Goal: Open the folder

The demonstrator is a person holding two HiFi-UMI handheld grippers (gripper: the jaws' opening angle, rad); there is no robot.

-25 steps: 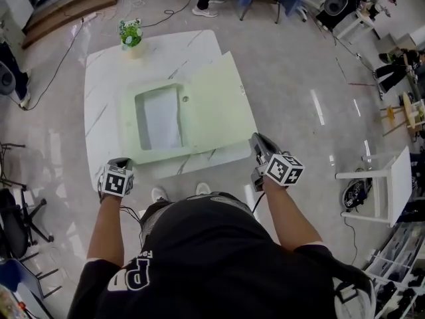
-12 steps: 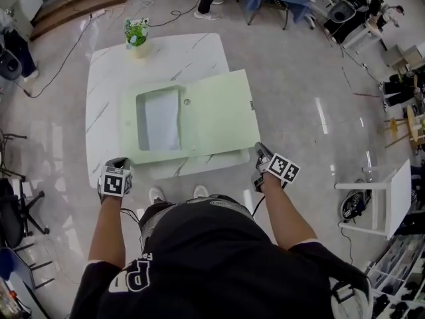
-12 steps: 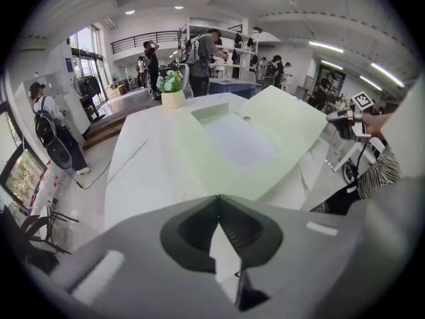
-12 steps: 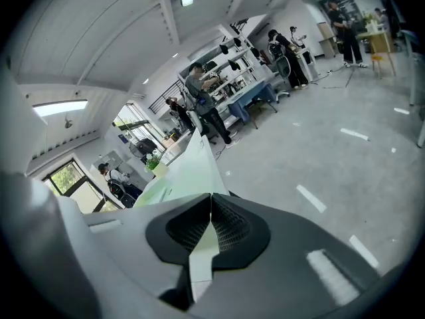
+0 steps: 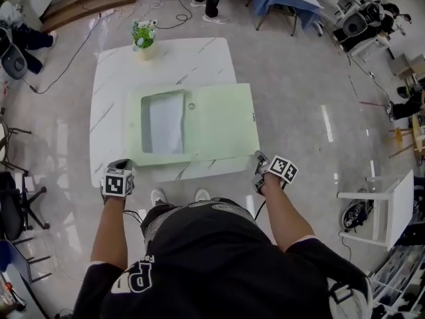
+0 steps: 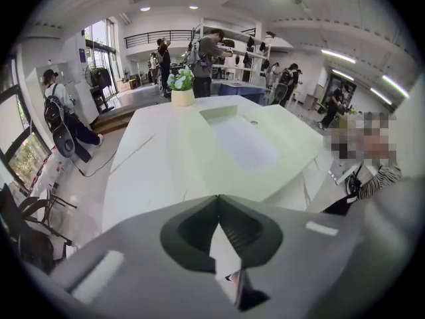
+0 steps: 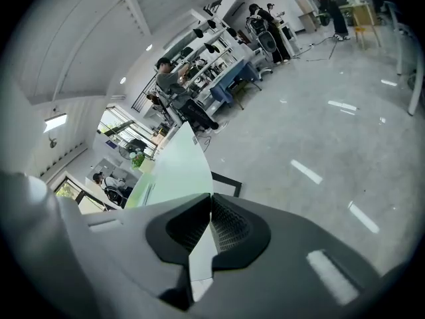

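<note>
I am seeing the folder [image 5: 219, 121] settling: its cover, tilted up off the bench [image 5: 113, 78] 1 second ago, is now lying flat to the right, its far side overhanging the bench edge. My right claw [image 5: 259, 159] is dropping away beside the near right corner, squeezed closed on nothing. The left claw [image 5: 119, 163] is waiting off the near left edge, also closed and empty. I am judging the opening as good as done. The folder is looking pale green, smooth and matte, 2 rectangular leaves with a whitish sheet in a round-cornered recess on the left one. The bench is white and grey-veined, like marble.
</note>
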